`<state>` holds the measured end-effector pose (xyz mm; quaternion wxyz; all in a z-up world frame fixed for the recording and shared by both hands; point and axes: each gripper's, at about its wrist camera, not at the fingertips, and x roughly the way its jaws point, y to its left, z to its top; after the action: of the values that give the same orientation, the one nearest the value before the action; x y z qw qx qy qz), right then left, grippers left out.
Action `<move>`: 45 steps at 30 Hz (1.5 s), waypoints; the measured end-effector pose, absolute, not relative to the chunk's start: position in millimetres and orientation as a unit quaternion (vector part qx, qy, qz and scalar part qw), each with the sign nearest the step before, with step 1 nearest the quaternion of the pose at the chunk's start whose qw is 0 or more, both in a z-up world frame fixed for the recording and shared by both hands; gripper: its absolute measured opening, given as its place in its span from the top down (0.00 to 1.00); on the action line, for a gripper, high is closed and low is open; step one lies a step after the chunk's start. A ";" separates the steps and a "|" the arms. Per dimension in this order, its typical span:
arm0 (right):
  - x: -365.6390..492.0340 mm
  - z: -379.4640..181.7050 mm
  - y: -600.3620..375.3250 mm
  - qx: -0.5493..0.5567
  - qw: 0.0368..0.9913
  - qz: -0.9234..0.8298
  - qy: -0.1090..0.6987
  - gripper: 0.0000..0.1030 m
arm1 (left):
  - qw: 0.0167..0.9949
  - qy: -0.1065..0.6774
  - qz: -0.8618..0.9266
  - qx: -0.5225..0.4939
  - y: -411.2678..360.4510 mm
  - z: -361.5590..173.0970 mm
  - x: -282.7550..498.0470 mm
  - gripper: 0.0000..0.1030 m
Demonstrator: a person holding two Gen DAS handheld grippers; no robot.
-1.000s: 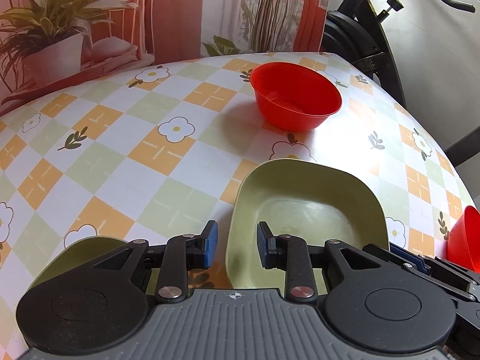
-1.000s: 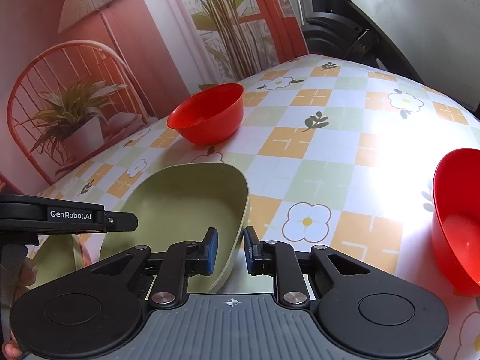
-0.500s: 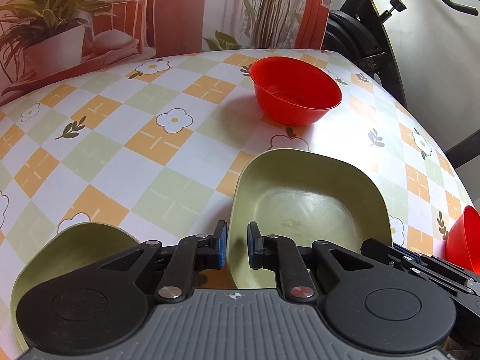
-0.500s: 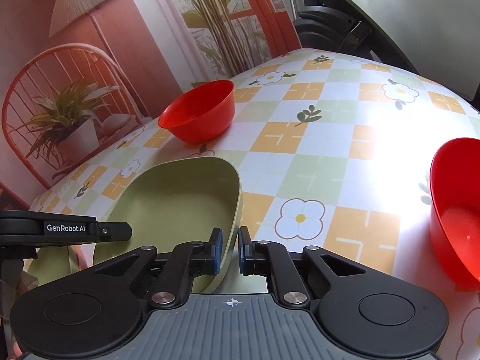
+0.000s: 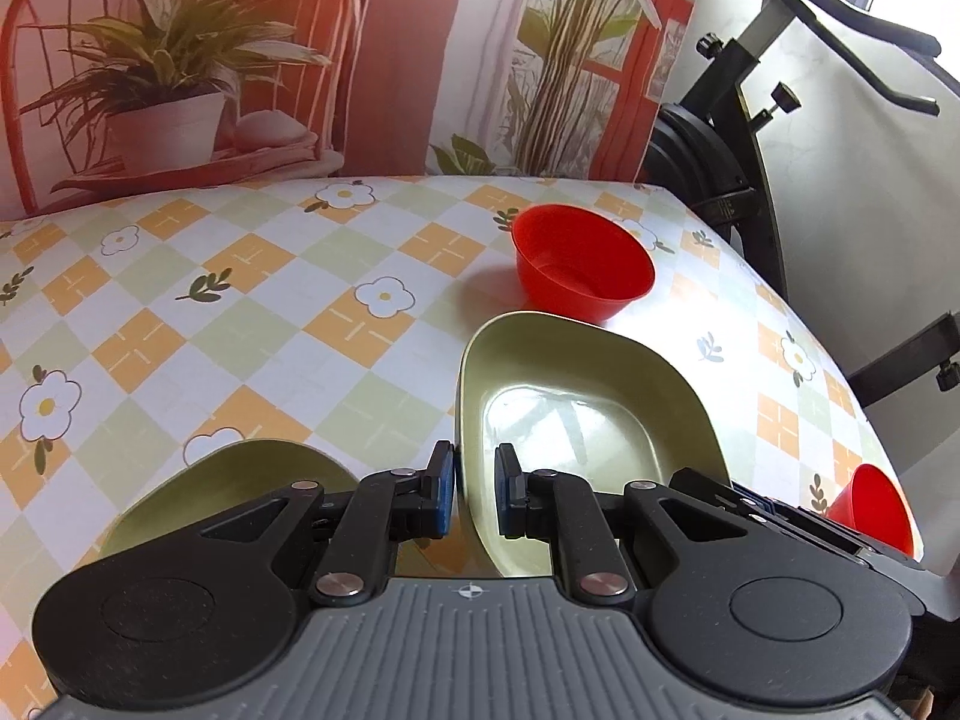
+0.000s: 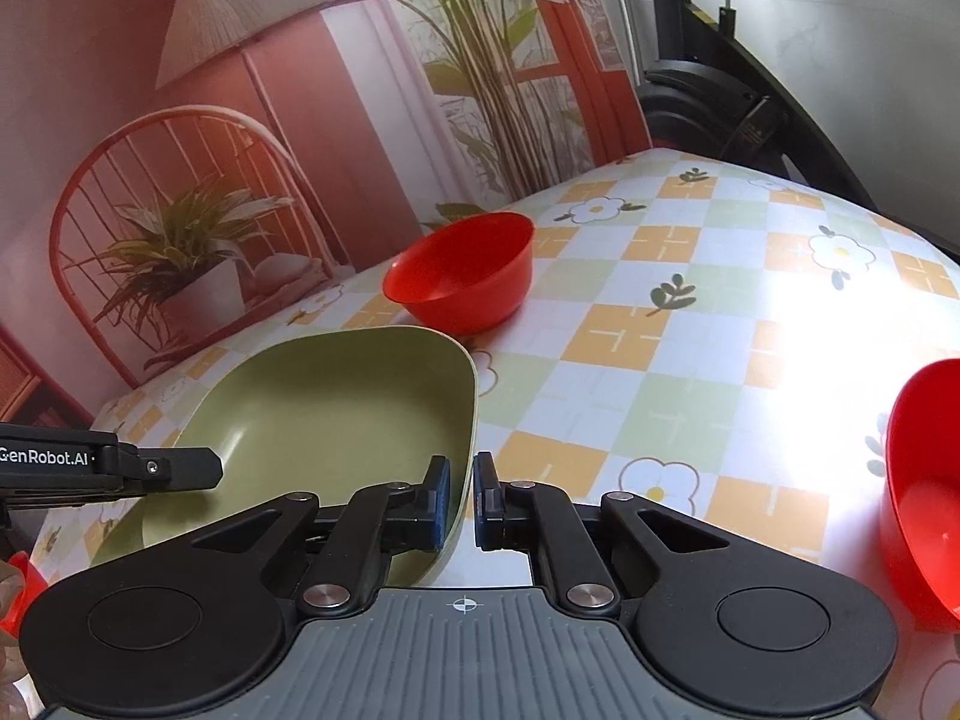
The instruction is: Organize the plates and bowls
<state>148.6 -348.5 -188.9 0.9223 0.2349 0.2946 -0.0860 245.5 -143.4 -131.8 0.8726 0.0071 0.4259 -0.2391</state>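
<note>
While gripping: we pinch the green plate point(image 5: 600, 420) with left gripper point(image 5: 475, 498) and right gripper point(image 6: 461, 501).
Red bowl point(image 5: 582, 270): beyond plate.

The claw body hides most of the second green plate point(image 5: 240, 480); frame edge crops the near red bowl point(image 6: 924, 480).

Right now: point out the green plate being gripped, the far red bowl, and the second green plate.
green plate point(image 6: 336, 408), right wrist view, inner base.
far red bowl point(image 5: 585, 270), left wrist view, inside wall.
second green plate point(image 5: 240, 480), left wrist view, visible surface at lower left.
</note>
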 end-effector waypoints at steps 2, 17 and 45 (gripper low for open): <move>151.9 -182.1 -343.0 0.229 0.926 -0.074 0.290 0.93 | 0.877 0.421 -0.233 -0.004 -133.4 -125.4 241.9 0.85; 189.7 -138.7 -271.1 0.137 0.951 0.030 0.276 0.93 | 0.899 0.404 -0.151 -0.074 -55.4 -115.5 208.5 0.85; 190.8 -176.8 -205.1 0.033 0.951 0.083 0.296 0.93 | 0.900 0.413 -0.105 -0.088 -12.1 -156.5 172.8 0.84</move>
<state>190.8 -205.1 -176.8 0.9510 0.0327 0.2960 0.0831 172.8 -12.1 -156.5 0.9002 -0.0881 0.4132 -0.1054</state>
